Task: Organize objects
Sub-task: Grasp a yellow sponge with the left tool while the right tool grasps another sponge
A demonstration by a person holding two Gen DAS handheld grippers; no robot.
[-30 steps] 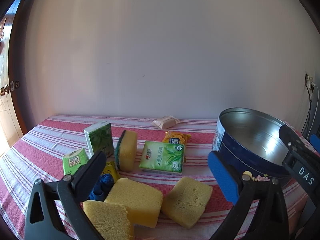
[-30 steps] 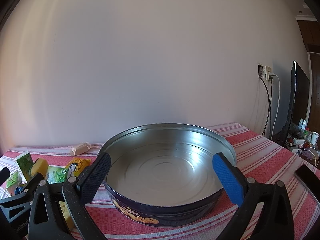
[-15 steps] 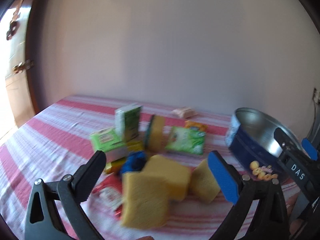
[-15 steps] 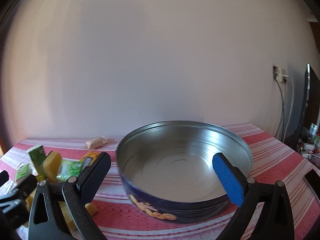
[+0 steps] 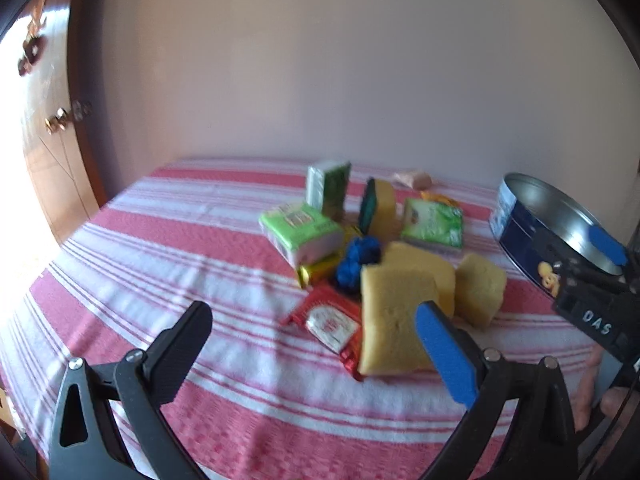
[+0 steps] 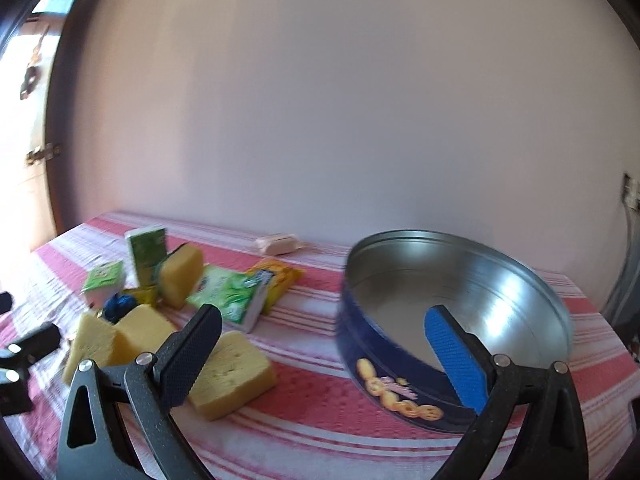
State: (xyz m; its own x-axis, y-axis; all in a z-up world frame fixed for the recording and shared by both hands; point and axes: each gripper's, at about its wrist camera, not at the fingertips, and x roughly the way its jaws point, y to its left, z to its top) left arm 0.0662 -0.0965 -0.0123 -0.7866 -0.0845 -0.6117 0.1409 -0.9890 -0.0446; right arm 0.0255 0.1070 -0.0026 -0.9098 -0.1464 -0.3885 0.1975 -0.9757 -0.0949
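1. Nearest in the left wrist view, the left gripper (image 5: 312, 344) hangs released and empty at the bottom of the frame, over bare striped cloth on the desk (image 5: 168, 248).
2. Just past its blue pad, right of centre, lie a red packet (image 5: 330, 326) and a yellow sponge (image 5: 394, 320) resting partly on it.
3. Likewise in the right wrist view, the right gripper (image 6: 320, 350) is spread wide with nothing between its pads; another sponge (image 6: 234, 372) sits low and left of centre, while the cookie tin (image 6: 404, 384) fills the lower right, empty inside.
4. Judging by this, the sorting has barely begun: nothing is in the tin, and the next move calls for lowering one gripper onto a sponge and closing softly.
5. Farther back, green tissue packs (image 5: 300, 232), a blue bundle and a yellow snack packet crowd together; motion blur hides their labels, and a pale item by the wall is too small to identify.
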